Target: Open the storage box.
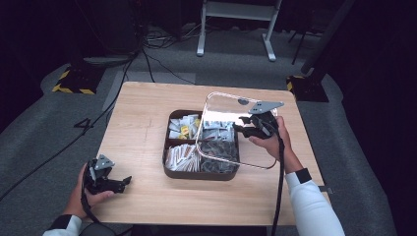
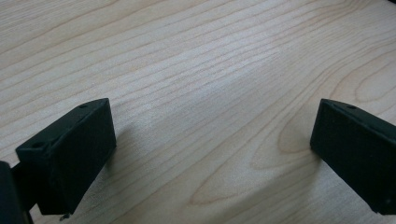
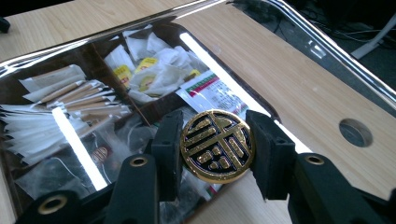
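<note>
Wooden table (image 1: 142, 123): light grain, bare across its left half, standing on grey carpet.

Dark brown tray (image 1: 169, 167): sits at the middle of the table, nearer the front edge than the back. It is divided into four compartments. The rear left compartment holds white and yellow sachets (image 3: 144, 63); the front left holds paper-wrapped sticks (image 3: 81, 95); the rear right holds printed packets (image 3: 212, 93); the front right holds dark packets, contents not legible.

Clear lid (image 1: 223, 101): transparent, rounded corners, with a small round hole (image 3: 356, 132) near one edge. It is raised and tilted over the right half of the tray, extending toward the table's right edge.

Right gripper (image 1: 248, 129): held in the person's right hand (image 1: 270, 142) above the tray's right side. In the right gripper view (image 3: 217, 147) its jaws are closed narrow on the lid's round black-and-gold knob (image 3: 217, 145), one pad against each side.

Left gripper (image 1: 123, 182): held in the left hand (image 1: 86, 196) at the table's front left corner, low over bare wood. In the left gripper view (image 2: 210, 154) the jaws stand wide apart with nothing between them.
</note>
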`<action>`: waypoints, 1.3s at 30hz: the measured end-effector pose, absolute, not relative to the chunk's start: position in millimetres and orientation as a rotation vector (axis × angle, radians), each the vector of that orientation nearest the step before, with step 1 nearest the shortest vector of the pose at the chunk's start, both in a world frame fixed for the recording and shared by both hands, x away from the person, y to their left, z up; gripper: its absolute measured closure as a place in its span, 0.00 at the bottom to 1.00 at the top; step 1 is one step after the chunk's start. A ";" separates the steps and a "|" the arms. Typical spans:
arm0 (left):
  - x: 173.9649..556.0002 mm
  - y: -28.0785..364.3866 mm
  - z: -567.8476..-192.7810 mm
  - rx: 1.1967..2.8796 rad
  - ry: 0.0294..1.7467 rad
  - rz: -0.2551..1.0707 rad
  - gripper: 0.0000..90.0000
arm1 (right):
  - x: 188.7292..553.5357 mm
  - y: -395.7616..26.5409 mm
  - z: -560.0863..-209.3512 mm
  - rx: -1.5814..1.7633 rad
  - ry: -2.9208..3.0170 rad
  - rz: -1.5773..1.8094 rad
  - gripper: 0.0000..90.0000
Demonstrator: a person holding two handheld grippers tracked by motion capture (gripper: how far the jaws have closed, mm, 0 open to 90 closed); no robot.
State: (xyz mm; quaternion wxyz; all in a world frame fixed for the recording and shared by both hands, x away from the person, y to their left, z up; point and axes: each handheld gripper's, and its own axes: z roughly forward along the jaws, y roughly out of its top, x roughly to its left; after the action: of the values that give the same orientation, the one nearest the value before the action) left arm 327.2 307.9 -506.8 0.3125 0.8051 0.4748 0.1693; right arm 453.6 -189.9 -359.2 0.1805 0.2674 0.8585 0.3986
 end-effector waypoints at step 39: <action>327.1 308.0 -506.7 2.125 1.253 0.448 0.01 | 435.8 -313.1 -377.3 1.003 2.286 1.052 0.66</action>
State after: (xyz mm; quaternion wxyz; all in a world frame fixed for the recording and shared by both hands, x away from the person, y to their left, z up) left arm 327.1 308.0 -506.7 0.3119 0.8053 0.4748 0.1698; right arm 435.8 -313.1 -377.3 0.2147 0.3616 0.8242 0.3792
